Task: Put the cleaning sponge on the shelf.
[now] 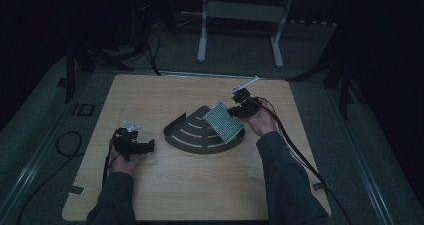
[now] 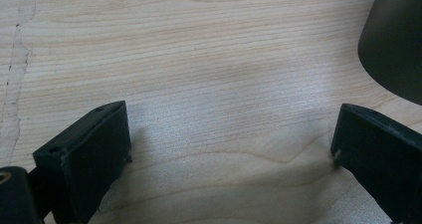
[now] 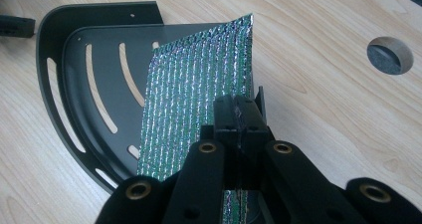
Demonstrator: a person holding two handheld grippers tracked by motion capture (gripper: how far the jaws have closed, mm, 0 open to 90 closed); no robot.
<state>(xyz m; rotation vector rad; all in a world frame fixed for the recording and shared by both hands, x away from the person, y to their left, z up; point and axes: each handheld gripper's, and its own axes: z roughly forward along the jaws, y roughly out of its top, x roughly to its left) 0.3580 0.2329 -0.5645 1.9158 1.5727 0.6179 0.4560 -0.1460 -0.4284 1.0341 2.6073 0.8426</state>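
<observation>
A dark quarter-round metal tray (image 1: 185,135) (image 3: 54,45) with curved slots lies at the middle of the wooden table. A shiny green-silver foil pad (image 1: 223,121) (image 3: 194,94) leans over the tray's right part. My right gripper (image 1: 239,110) (image 3: 240,115) is shut on the pad's near edge, jaws pressed together around it. My left gripper (image 1: 150,146) (image 2: 231,139) rests low over bare wood left of the tray, jaws wide apart with nothing between them. The tray's rim (image 2: 393,40) shows at the upper right of the left gripper view.
The wooden table top (image 1: 165,185) has a round cable hole (image 3: 389,55) near the right gripper. Cables (image 1: 295,150) trail from both grippers off the table. A white frame stand (image 1: 240,15) is on the floor beyond the far edge.
</observation>
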